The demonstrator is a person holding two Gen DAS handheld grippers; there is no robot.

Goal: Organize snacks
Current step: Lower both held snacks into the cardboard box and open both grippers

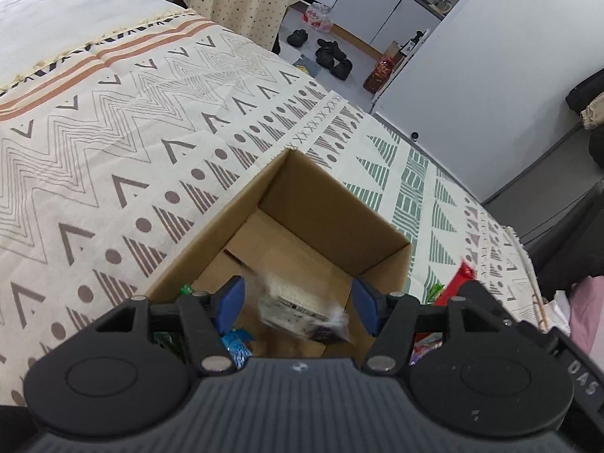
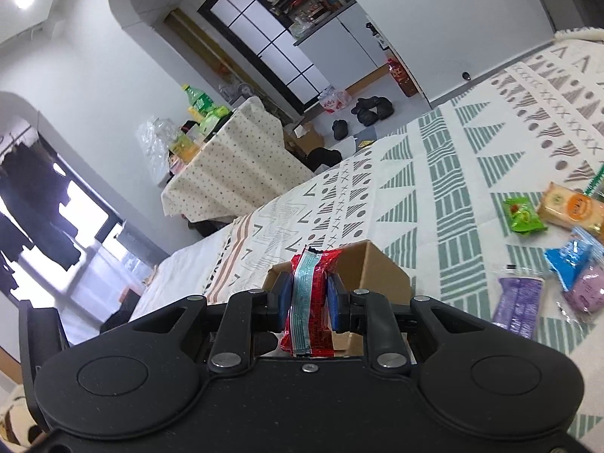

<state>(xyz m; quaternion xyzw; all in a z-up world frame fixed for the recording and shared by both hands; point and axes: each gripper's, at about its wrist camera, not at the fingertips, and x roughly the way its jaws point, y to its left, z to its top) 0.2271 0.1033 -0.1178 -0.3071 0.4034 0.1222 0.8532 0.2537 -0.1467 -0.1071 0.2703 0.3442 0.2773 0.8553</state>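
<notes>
1. The left gripper (image 1: 298,302) hangs over the open box (image 1: 339,207), its blue fingers (image 1: 230,302) apart and touching nothing.
2. A blurred pale packet (image 1: 302,315) sits between those fingers, clear of both, over the inside of the box.
3. A green wrapper (image 1: 185,289) and a blue one (image 1: 236,343) already lie in the box.
4. The right gripper (image 2: 309,296) is clenched on a red packet (image 2: 311,302), held upright just in front of the box (image 2: 377,268).
5. The box stands on a patterned bedspread (image 1: 113,151).
6. More snacks lie on the bedspread to the right: a green pack (image 2: 523,215), an orange one (image 2: 570,207), a blue one (image 2: 568,260) and two purple ones (image 2: 517,302).
</notes>
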